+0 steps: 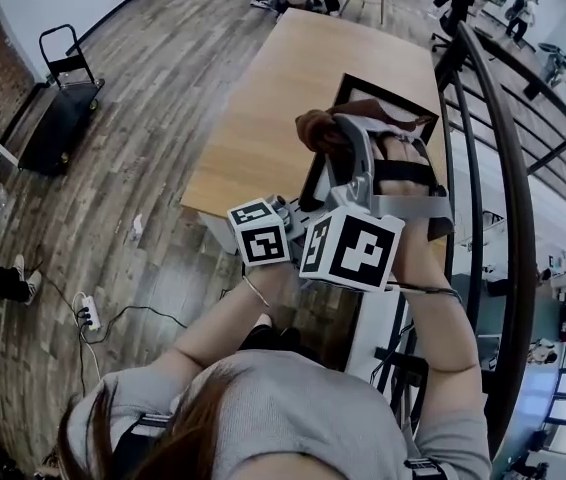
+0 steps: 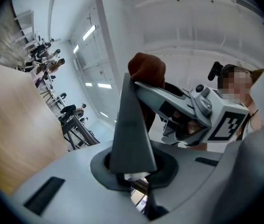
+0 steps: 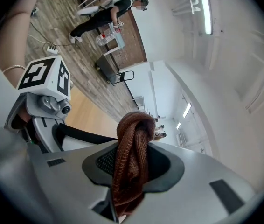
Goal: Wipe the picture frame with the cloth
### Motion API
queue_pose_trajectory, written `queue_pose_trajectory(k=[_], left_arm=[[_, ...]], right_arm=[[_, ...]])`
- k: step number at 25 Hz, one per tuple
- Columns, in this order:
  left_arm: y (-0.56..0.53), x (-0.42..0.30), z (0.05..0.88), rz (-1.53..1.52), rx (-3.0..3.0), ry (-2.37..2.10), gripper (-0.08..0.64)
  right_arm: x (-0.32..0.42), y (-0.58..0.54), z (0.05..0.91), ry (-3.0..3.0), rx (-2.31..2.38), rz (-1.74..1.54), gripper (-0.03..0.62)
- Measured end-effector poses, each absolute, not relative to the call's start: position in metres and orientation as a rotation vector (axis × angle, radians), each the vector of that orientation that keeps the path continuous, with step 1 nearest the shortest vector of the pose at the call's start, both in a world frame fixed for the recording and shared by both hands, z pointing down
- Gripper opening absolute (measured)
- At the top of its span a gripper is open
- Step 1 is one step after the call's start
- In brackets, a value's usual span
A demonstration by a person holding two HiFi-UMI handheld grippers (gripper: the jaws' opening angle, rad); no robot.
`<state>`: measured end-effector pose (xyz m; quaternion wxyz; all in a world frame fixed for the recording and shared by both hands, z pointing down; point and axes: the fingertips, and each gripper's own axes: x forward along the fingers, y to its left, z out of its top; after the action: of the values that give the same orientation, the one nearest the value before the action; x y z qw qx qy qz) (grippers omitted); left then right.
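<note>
Right gripper (image 3: 131, 174) nearest me pinches the cloth (image 3: 131, 143) at the edge of the frame (image 2: 132, 125) for wiping, while my left gripper (image 2: 133, 171) clamps that frame, steadying it over the table (image 1: 263, 108).

Two hand-held grippers (image 2: 131, 174) (image 3: 129, 181), one picture frame (image 1: 383, 94), one cloth (image 3: 132, 143), one table (image 1: 283, 98), one trolley (image 1: 63, 108).

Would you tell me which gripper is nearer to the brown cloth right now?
Right. The right gripper is shut on the cloth, beside the picture frame's edge; the left gripper is shut on the frame lower down, apart from the cloth.
</note>
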<state>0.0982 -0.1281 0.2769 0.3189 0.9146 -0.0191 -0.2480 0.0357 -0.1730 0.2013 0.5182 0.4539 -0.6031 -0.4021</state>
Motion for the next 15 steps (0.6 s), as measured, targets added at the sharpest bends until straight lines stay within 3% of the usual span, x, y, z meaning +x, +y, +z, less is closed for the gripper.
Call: queue_pose_trajectory(k=[15], left_arm=[[-0.140,0.100,0.272,-0.656,2.412,-0.095,0.017]], right_arm=[[0.019,-0.143,0.250,-1.498,0.880,-0.912,0.133]])
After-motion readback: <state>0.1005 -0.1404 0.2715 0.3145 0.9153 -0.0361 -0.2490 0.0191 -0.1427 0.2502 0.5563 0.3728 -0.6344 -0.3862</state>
